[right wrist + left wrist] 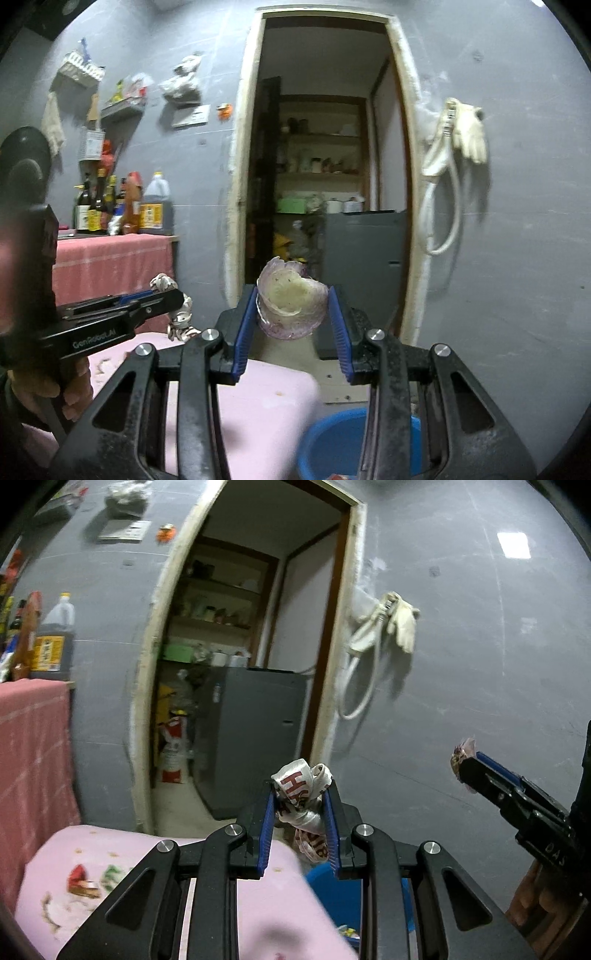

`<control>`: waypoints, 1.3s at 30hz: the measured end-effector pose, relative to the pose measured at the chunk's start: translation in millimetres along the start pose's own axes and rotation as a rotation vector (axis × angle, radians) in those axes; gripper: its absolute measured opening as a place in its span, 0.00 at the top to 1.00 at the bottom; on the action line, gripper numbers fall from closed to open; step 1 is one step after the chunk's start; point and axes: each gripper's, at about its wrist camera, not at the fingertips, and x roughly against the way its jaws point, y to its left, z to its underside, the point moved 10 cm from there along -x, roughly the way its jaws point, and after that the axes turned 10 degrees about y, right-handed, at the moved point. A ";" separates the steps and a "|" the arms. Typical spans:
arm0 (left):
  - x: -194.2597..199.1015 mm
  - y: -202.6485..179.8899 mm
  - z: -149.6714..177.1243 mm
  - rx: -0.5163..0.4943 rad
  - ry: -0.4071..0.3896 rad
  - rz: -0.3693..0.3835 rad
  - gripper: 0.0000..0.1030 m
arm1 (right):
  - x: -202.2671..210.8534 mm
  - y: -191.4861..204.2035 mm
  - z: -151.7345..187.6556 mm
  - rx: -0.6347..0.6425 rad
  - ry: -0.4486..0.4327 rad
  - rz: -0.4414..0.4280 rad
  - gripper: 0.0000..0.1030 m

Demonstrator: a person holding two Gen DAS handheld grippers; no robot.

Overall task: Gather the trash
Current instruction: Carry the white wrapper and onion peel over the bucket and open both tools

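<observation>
My left gripper [301,794] is shut on a crumpled white wrapper with red letters [301,794], held up in the air above the blue bin [332,888]. My right gripper [293,299] is shut on a purple and white onion peel [291,301], also held in the air. The blue bin [332,443] lies below it, at the edge of the pink-covered table [258,398]. Each gripper shows in the other's view: the right gripper [467,762] with the peel at the right, the left gripper [173,299] with the wrapper at the left.
A grey wall with an open doorway [325,184] is ahead, with a grey cabinet [365,266] and shelves inside. A red-covered counter with bottles [122,210] stands at the left. A glove and a hose [454,147] hang at the right.
</observation>
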 end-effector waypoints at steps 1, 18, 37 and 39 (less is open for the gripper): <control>-7.8 -8.9 1.6 -0.007 0.013 0.011 0.80 | 1.6 -10.2 2.7 -0.009 0.002 0.015 0.63; -131.9 -83.1 72.8 -0.019 0.342 0.136 0.80 | -27.6 -116.8 109.0 -0.177 0.212 0.120 0.63; -208.1 -63.1 150.8 0.134 0.615 0.096 0.71 | -77.9 -148.4 197.1 -0.337 0.446 0.089 0.59; -208.0 -62.9 152.1 0.137 0.612 0.099 0.69 | -80.9 -148.3 197.2 -0.342 0.451 0.088 0.59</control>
